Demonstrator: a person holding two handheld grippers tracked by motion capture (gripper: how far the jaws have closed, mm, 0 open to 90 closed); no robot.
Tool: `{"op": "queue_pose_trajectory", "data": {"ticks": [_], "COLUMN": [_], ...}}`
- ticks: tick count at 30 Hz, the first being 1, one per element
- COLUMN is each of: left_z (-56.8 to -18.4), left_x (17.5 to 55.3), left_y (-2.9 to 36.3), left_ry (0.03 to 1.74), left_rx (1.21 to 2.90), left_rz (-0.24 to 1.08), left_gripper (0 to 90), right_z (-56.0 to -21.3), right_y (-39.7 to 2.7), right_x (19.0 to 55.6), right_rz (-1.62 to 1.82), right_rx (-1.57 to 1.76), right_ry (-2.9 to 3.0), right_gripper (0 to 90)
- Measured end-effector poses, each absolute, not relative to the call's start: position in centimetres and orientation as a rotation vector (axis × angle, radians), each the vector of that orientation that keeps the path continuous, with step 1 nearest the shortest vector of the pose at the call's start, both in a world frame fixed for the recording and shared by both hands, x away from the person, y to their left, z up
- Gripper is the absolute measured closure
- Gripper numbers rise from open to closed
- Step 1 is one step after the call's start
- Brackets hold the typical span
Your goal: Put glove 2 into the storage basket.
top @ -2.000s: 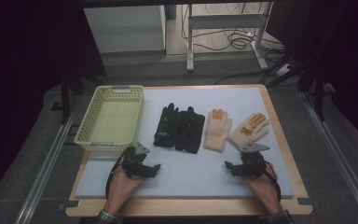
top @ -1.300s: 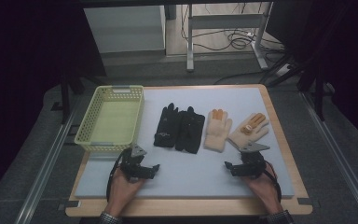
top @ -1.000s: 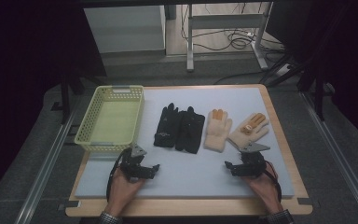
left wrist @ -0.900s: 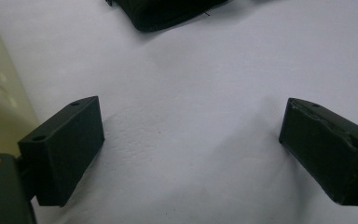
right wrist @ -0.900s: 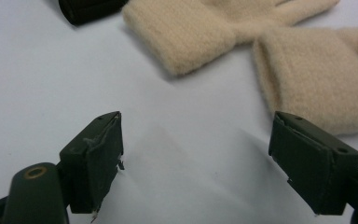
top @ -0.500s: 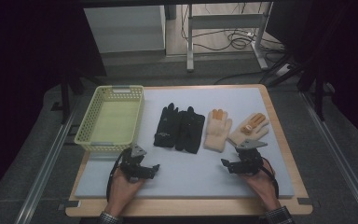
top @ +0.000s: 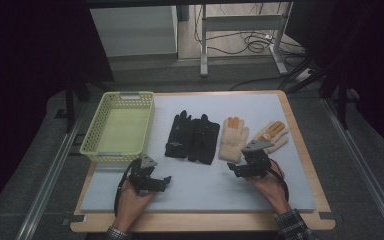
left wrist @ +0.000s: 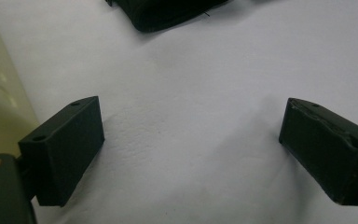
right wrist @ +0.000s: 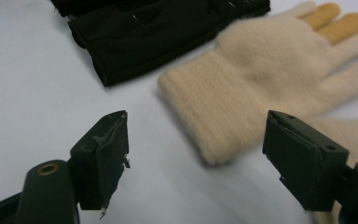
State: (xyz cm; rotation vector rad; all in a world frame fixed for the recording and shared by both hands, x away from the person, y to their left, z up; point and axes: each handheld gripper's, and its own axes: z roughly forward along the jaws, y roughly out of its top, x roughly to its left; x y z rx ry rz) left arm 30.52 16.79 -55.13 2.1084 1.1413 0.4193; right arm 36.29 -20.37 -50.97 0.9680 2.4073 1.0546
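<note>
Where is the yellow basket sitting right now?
In the high view, the yellow basket stands at the table's far left, apart from the black gloves to its right, just beyond the left gripper.

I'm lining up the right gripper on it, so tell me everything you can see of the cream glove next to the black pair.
The cream glove looks like fuzzy knit, with a ribbed cuff and two orange fingertips. It lies flat on the white mat, empty, fingers pointing away from the person, cuff nearest. It lies close beside the black gloves, and its twin lies on the other side. The right gripper has open jaws aimed at the cuff; nothing grips it yet.
</note>
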Motion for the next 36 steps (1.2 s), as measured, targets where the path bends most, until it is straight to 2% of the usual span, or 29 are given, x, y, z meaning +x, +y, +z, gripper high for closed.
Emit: {"op": "queue_pose_trajectory", "data": {"ticks": [12, 19, 22, 28, 32, 35, 36], "left_z": [-55.1, -55.1, -55.1, -55.1, -55.1, -55.1, -55.1], "left_x": [30.5, 30.5, 30.5, 30.5, 30.5, 30.5, 30.5], "left_y": [16.8, 16.8, 16.8, 16.8, 16.8, 16.8, 16.8], "left_ry": [1.141, 1.14, 1.141, 1.14, 1.141, 1.14, 1.14], "left_rx": [2.109, 2.109, 2.108, 2.108, 2.107, 2.108, 2.108], "left_rz": [0.42, 0.42, 0.419, 0.419, 0.419, 0.42, 0.419], "left_gripper": [6.8, 6.8, 6.8, 6.8, 6.8, 6.8, 6.8], "right_z": [-49.7, -49.5, -49.6, -50.4, -51.7, -52.5, -52.4], "right_y": [-16.6, -13.8, -12.9, -11.1, -9.7, -9.5, -9.6], "right_x": [39.8, 42.7, 43.9, 45.6, 46.5, 47.0, 46.9], "right_rz": [1.065, 1.033, 1.029, 1.019, 0.939, 0.966, 0.976], "right_rx": [0.904, 0.873, 0.876, 0.881, 0.871, 0.942, 0.944], "right_ry": [2.43, 2.437, 2.439, 2.471, 2.512, 2.554, 2.554], "right_gripper": [31.8, 40.7, 40.3, 27.7, 25.1, 38.3, 48.5]}}
